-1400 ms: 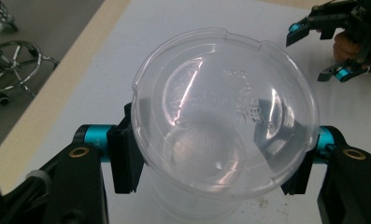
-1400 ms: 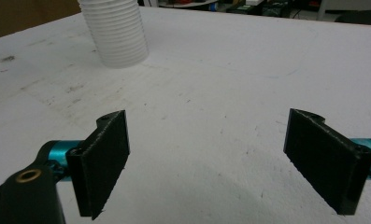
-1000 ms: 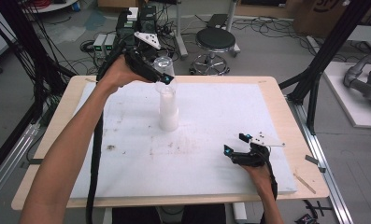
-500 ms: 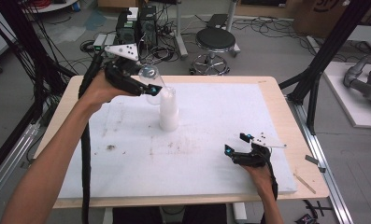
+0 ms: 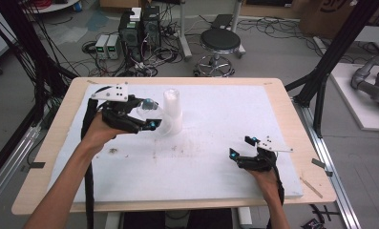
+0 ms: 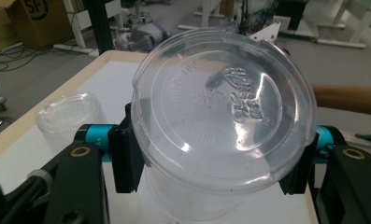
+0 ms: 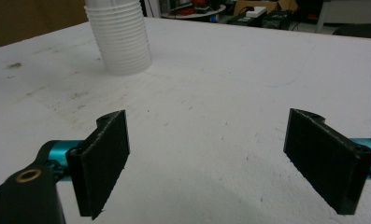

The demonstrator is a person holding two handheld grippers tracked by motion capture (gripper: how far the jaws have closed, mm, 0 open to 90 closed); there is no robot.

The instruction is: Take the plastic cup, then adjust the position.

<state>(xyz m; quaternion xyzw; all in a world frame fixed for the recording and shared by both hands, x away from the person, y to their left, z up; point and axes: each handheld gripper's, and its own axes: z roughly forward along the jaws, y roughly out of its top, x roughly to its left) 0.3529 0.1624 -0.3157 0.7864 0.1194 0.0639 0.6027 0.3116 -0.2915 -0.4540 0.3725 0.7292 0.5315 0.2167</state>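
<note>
We see a counter [image 5: 58, 143] with a pale wooden top, most of it covered by a white sheet [image 5: 215, 162] that leaves a wooden border bare on every side. The sheet carries dark smudges and specks near its middle and left. A stack of white ribbed cups [image 5: 172, 112] stands upright on the sheet toward the far side, left of centre.

It was a robotics lab: black aluminium framing [image 5: 337, 45] flanked the desk [image 5: 282, 95], while cables [image 5: 268, 24], power units [image 5: 139, 28], a stool [image 5: 219, 40] and cardboard boxes [image 5: 330, 14] crowded the grey floor.
</note>
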